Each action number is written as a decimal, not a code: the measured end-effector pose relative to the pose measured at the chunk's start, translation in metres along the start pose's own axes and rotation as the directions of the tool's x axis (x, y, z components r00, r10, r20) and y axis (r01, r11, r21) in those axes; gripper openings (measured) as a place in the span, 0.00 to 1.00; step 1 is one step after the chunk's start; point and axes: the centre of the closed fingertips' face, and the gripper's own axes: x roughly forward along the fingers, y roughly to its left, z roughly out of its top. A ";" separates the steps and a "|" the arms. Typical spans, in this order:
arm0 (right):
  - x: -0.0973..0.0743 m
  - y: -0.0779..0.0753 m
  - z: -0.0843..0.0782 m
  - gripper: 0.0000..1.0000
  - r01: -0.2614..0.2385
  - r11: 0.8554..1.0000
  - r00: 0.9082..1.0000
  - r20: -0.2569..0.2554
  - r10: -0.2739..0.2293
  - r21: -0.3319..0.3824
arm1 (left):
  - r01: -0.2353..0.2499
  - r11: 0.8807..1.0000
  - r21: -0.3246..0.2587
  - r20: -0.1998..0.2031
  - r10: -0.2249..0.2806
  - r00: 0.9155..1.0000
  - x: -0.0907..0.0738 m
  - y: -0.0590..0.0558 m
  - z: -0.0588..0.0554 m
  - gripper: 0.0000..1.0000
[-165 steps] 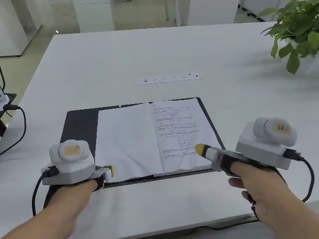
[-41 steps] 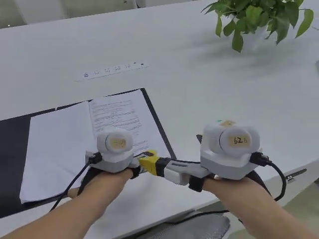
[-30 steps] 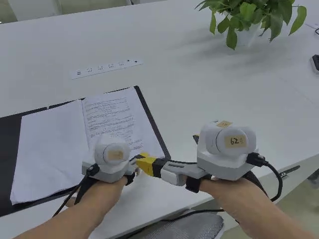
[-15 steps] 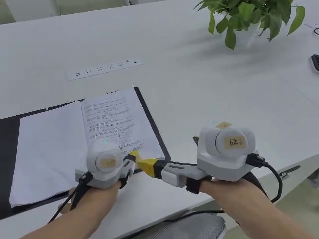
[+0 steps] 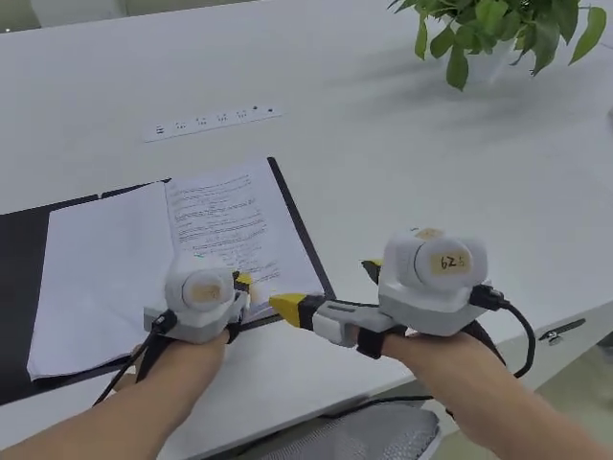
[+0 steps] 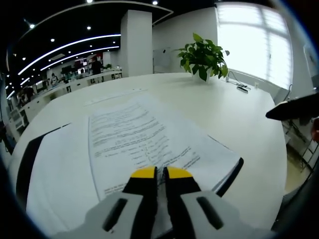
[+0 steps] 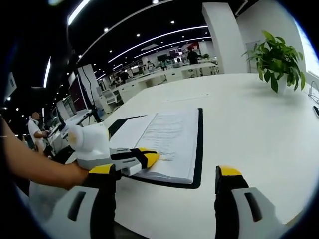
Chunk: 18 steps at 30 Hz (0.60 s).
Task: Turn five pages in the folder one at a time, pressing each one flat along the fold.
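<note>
With the folder open on the surface, the left gripper sits closed at the near edge of the printed page (pinching it? unclear), likely to lift it, while the right gripper hangs wide open alongside.

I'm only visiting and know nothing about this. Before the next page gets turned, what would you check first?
1. The folder lies open on the table: ok.
2. The left hand-held gripper is at the near edge of the printed page, jaws together: ok.
3. Exactly one sheet is caught between its jaws: cannot tell.
4. The right hand-held gripper is wide open and off the paper, near the folder's right corner: ok.
5. The blank left page lies flat, ready to receive the turned sheet: ok.
6. The plant stands well away from the folder: ok.
</note>
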 end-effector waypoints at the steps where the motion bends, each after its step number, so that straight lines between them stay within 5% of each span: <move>1: 0.002 -0.001 0.001 0.74 -0.002 1.000 1.000 0.004 0.002 0.016 | 0.001 1.000 0.000 0.000 -0.001 1.000 0.000 0.000 0.000 0.04; 9: 0.024 -0.005 -0.002 0.57 -0.034 0.998 0.999 -0.023 0.035 0.046 | 0.003 1.000 -0.018 0.007 -0.003 1.000 0.000 0.000 0.000 0.04; 18: 0.050 -0.012 -0.016 0.53 -0.037 0.997 0.996 -0.083 0.042 0.068 | 0.001 0.999 -0.033 0.008 -0.001 1.000 -0.001 0.000 0.000 0.04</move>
